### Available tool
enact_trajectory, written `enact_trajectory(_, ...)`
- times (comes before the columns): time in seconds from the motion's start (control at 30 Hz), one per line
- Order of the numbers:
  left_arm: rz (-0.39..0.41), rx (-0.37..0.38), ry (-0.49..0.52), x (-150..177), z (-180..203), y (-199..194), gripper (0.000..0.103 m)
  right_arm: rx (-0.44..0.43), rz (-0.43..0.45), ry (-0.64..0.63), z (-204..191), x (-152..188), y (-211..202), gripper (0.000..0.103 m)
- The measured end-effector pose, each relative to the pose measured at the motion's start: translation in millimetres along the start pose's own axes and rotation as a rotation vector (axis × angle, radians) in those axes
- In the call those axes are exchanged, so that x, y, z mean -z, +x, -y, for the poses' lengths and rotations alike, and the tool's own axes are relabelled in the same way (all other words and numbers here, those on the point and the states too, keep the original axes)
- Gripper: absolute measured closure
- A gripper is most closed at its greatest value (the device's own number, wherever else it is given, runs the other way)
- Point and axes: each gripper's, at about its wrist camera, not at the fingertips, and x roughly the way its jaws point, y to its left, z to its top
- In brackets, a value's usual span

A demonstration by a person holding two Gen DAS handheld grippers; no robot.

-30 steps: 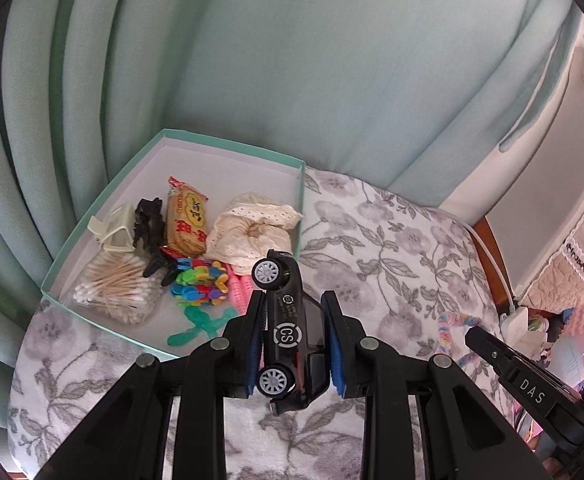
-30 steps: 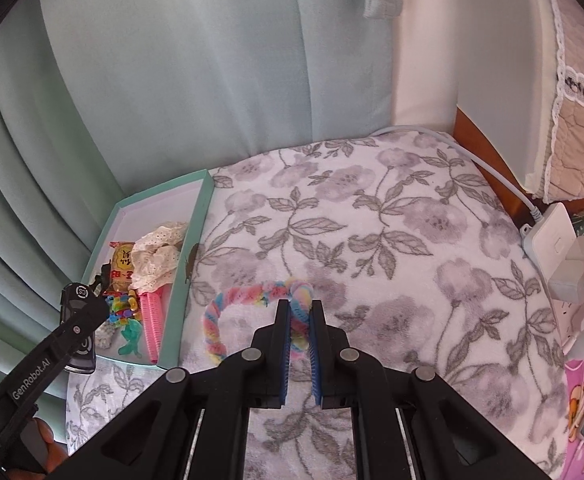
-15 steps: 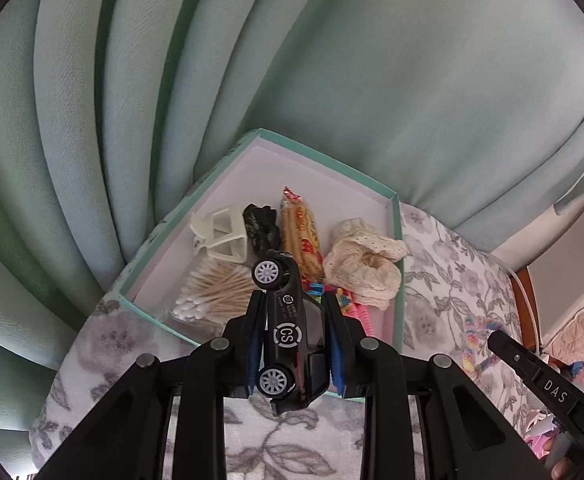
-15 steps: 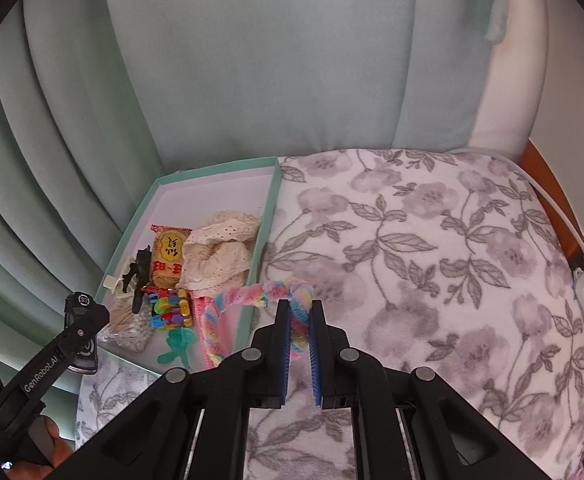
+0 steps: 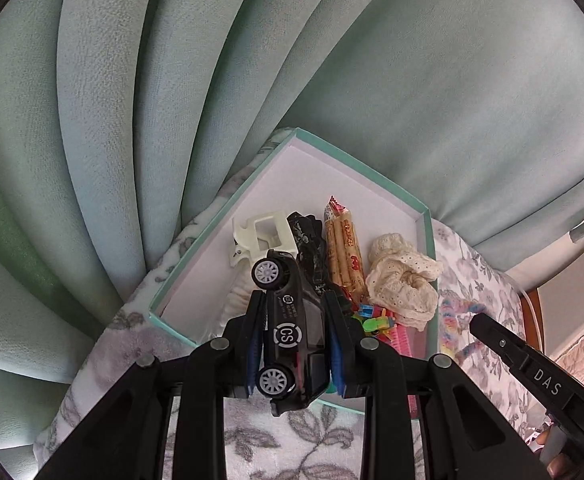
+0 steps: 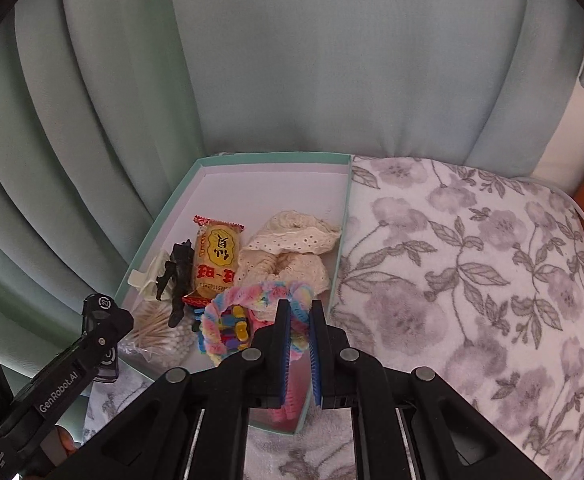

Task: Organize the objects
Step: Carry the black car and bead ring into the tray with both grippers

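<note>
Left gripper (image 5: 294, 344) clamps black toy car (image 5: 292, 332), right gripper (image 6: 300, 344) pinches fuzzy rainbow loop (image 6: 248, 300), both poised over shallow mint-rimmed box (image 6: 276, 158), presumably for dropping in.

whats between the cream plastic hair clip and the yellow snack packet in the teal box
A black toy figure lies between the cream plastic hair clip and the yellow snack packet, clearest in the right wrist view.

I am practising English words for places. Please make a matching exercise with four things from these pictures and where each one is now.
Things:
1. toy car
2. fuzzy rainbow loop
3. cream lace scrunchie
4. snack packet

Places:
A. lying in the box, beside its right wall
B. between the left gripper fingers
C. lying in the box, left of the scrunchie
D. between the right gripper fingers

Pairs: 1-B, 2-D, 3-A, 4-C
</note>
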Motion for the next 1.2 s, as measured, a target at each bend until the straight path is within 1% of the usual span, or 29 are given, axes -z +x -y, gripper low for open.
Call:
enact_trajectory(0.3, -0.008, 0.010, 0.024, -7, 7, 13, 0.074, -0.015, -0.014, -0.045, -18, -13, 21, 0.094)
enact_trajectory(0.6, -0.022, 0.007, 0.034, -10, 8, 27, 0.074, -0.025, -0.030, -0.065, -27, -19, 40, 0.094)
enact_trajectory(0.87, -0.045, 0.003, 0.045, -7, 9, 40, 0.074, -0.021, -0.057, -0.064, -25, -16, 55, 0.094)
enact_trajectory(0.97, -0.043, 0.005, 0.049, -7, 10, 42, 0.074, -0.018, -0.066, -0.059, -23, -15, 60, 0.094)
enact_trajectory(1.2, -0.052, 0.008, 0.029, -7, 5, 46, 0.074, -0.016, -0.079, -0.046, -20, -12, 66, 0.093)
